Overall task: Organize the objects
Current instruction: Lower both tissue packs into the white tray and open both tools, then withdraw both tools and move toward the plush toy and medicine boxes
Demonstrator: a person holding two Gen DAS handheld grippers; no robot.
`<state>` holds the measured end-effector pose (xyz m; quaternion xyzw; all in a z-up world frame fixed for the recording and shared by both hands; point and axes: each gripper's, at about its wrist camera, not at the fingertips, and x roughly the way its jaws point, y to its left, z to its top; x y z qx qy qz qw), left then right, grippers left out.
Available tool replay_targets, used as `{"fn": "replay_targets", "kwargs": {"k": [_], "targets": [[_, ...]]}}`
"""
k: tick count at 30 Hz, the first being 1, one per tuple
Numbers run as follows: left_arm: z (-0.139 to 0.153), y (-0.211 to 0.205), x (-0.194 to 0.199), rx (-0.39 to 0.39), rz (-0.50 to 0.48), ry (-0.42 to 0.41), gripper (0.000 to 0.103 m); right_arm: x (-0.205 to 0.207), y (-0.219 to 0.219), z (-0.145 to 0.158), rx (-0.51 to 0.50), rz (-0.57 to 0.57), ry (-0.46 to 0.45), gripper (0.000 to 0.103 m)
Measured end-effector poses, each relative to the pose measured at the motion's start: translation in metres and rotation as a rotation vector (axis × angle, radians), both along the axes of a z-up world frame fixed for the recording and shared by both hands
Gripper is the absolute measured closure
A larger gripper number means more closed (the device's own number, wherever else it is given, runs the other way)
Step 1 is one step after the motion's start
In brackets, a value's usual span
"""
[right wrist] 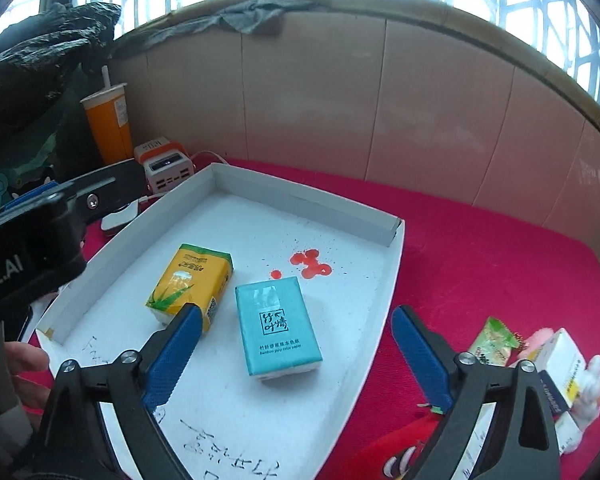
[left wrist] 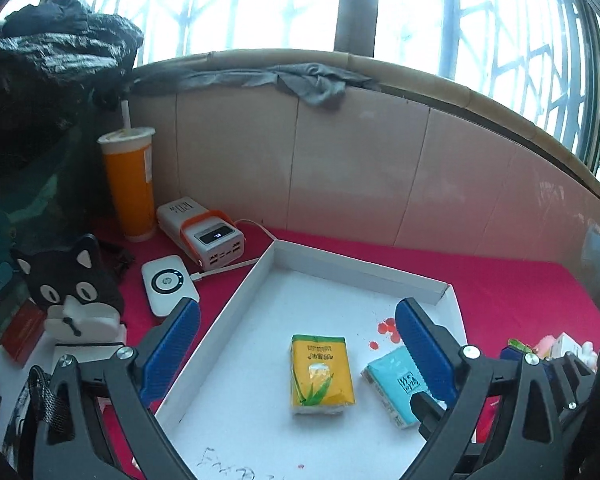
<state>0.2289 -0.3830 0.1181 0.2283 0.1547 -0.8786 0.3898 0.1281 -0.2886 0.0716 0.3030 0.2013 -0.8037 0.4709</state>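
**Two tissue packs lie in the white tray, both grippers spread wide**

Nearest the left wrist camera, the left gripper (left wrist: 298, 344) stands with its blue pads far apart and nothing pressed between them. The right gripper (right wrist: 296, 346) is likewise spread wide and grips nothing; the teal pack lies on the tray between and beyond its fingers, untouched.

Two tissue packs lie flat on the floor of the white tray (right wrist: 300, 198): a yellow tissue pack (right wrist: 190, 282) and a teal tissue pack (right wrist: 278, 330), just beside each other but apart. In the left view the right-hand blue finger covers part of the teal pack, and in the right view a blue fingertip overlaps the yellow pack's near corner. Beyond them is a cluster of red spots (right wrist: 310, 264). Handwriting on the tray's near floor is cut off by the frame.

To the right on the red cloth (right wrist: 480, 248), a small heap of packets and boxes (right wrist: 540, 354) is partly hidden by the gripper frame; their count is unclear.

Farther left: one cat figure (left wrist: 74, 292), one white round-marked device (left wrist: 168, 284), one power bank (left wrist: 202, 232) and one orange cup with a straw (left wrist: 130, 180). A grey cloth (left wrist: 300, 78) hangs over the cardboard wall (left wrist: 360, 168).
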Motion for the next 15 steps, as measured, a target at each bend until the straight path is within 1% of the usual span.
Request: {"fn": "replay_targets", "kwargs": {"k": [6, 9, 15], "targets": [[0.004, 0.017, 0.001, -0.035, 0.013, -0.024, 0.005, 0.005, 0.018, 0.003, -0.009, -0.005, 0.017, 0.0], [0.006, 0.028, 0.002, -0.057, 0.014, -0.03, 0.005, 0.009, 0.034, 0.011, -0.042, -0.004, 0.032, 0.0], [0.006, 0.054, -0.002, -0.046, -0.051, -0.031, 0.005, 0.002, 0.068, 0.023, -0.094, -0.033, 0.0, 0.0]]}}
